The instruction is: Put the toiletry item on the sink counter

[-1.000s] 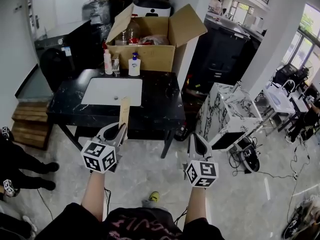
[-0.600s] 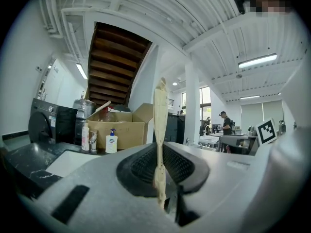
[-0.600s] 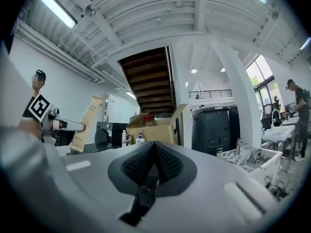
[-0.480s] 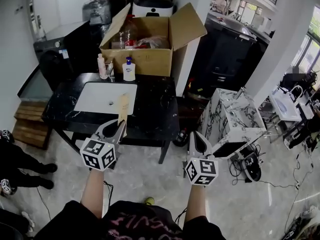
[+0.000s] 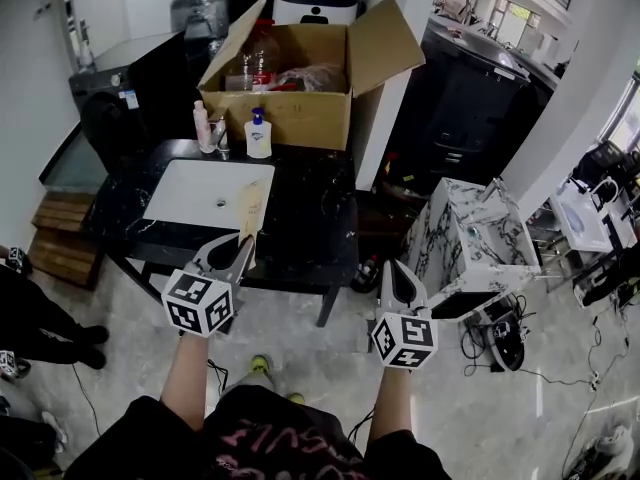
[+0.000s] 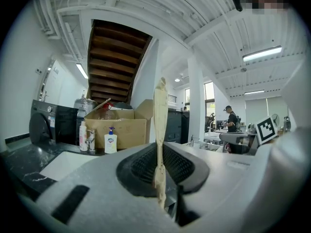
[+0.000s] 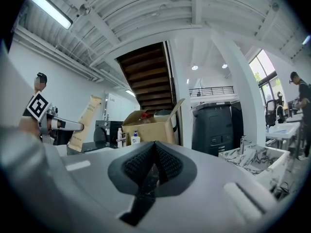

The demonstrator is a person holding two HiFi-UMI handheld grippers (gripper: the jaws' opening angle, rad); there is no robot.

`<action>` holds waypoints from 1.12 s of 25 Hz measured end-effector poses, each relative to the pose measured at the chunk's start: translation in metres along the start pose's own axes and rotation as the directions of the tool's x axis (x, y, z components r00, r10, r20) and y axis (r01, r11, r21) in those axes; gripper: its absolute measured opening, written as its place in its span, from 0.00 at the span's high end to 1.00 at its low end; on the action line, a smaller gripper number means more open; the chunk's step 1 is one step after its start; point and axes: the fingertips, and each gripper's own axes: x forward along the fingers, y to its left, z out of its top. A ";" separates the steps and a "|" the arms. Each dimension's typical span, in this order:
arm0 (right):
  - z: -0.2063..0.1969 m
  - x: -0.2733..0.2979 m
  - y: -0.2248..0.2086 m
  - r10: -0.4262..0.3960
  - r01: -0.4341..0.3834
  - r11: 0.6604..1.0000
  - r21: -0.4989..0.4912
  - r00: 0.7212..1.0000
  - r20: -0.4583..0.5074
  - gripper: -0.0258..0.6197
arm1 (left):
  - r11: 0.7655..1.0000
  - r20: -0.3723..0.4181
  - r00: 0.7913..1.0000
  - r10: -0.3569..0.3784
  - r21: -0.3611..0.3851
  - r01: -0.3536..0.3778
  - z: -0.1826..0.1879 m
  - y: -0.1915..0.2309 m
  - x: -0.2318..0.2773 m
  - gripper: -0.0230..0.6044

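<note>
The left hand-held gripper point(image 5: 240, 248) is squeezed tight on a flat tan tube point(image 6: 160, 130). The tube stands straight up between the jaws, in the air just in front of the black bench point(image 5: 310, 218), not on it yet. The right hand-held gripper point(image 5: 397, 283) is squeezed shut with nothing in it, off to the side.

The tube is thin and looks soft, and it is held near its bottom end. It could bend or slip out if it gets bumped.

If it is let go too soon, it may fall on the floor. If it goes too far left, it may land in the white basin point(image 5: 200, 190). Pushed too far back, it could knock the soap bottles point(image 5: 258, 134) over.
</note>
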 end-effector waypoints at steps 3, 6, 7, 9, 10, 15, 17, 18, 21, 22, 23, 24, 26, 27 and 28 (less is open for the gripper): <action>-0.003 0.012 -0.008 -0.002 0.002 1.000 0.002 1.000 -0.004 0.94 | 1.000 0.000 1.000 0.001 -0.002 -0.001 0.000 0.005 0.015 0.91; -0.006 0.027 -0.016 -0.009 0.009 1.000 0.000 1.000 -0.009 0.94 | 1.000 0.003 1.000 -0.009 -0.004 0.009 0.001 0.011 0.033 0.91; -0.006 0.033 -0.018 -0.012 0.012 1.000 -0.001 1.000 -0.010 0.94 | 1.000 0.003 1.000 -0.013 -0.004 0.013 0.001 0.013 0.040 0.91; -0.006 0.046 -0.024 -0.017 0.017 1.000 -0.001 1.000 -0.012 0.94 | 1.000 -0.001 1.000 -0.022 -0.003 0.022 0.001 0.018 0.054 0.91; -0.005 0.054 -0.026 -0.019 0.019 1.000 0.000 1.000 -0.013 0.94 | 1.000 -0.002 1.000 -0.024 -0.002 0.024 0.002 0.022 0.060 0.91; -0.004 0.094 -0.034 -0.021 0.021 1.000 -0.007 1.000 -0.016 0.94 | 1.000 -0.001 1.000 -0.028 -0.008 0.028 0.005 0.045 0.095 0.91; -0.006 0.110 -0.036 -0.025 0.025 1.000 -0.008 0.999 -0.022 0.94 | 0.999 -0.006 0.999 -0.031 -0.014 0.031 0.005 0.056 0.109 0.91; -0.006 0.119 -0.036 -0.027 0.027 1.000 -0.008 0.999 -0.024 0.94 | 0.999 -0.009 0.999 -0.034 -0.016 0.033 0.005 0.062 0.115 0.91; -0.005 0.145 -0.038 -0.034 0.033 0.999 -0.008 0.999 -0.029 0.94 | 0.999 -0.012 0.999 -0.040 -0.023 0.039 0.008 0.080 0.135 0.91; -0.004 0.153 -0.038 -0.035 0.035 0.999 -0.009 0.999 -0.030 0.94 | 0.999 -0.012 0.999 -0.041 -0.026 0.041 0.010 0.086 0.141 0.91; -0.003 0.162 -0.038 -0.037 0.036 0.999 -0.010 0.999 -0.031 0.94 | 0.999 -0.011 0.999 -0.043 -0.028 0.043 0.012 0.092 0.147 0.91; -0.002 0.170 -0.038 -0.038 0.038 0.999 -0.011 0.999 -0.032 0.94 | 0.999 -0.010 0.999 -0.045 -0.029 0.045 0.014 0.097 0.153 0.91; -0.001 0.184 -0.039 -0.043 0.043 0.999 -0.014 0.998 -0.035 0.94 | 0.998 -0.011 0.999 -0.052 -0.033 0.051 0.016 0.107 0.164 0.91; 0.000 0.191 -0.039 -0.046 0.046 0.999 -0.015 0.998 -0.036 0.94 | 0.998 -0.011 0.998 -0.056 -0.036 0.055 0.017 0.112 0.169 0.91; 0.000 0.198 -0.038 -0.049 0.048 0.999 -0.017 0.998 -0.038 0.94 | 0.997 -0.013 0.998 -0.060 -0.039 0.060 0.017 0.117 0.175 0.91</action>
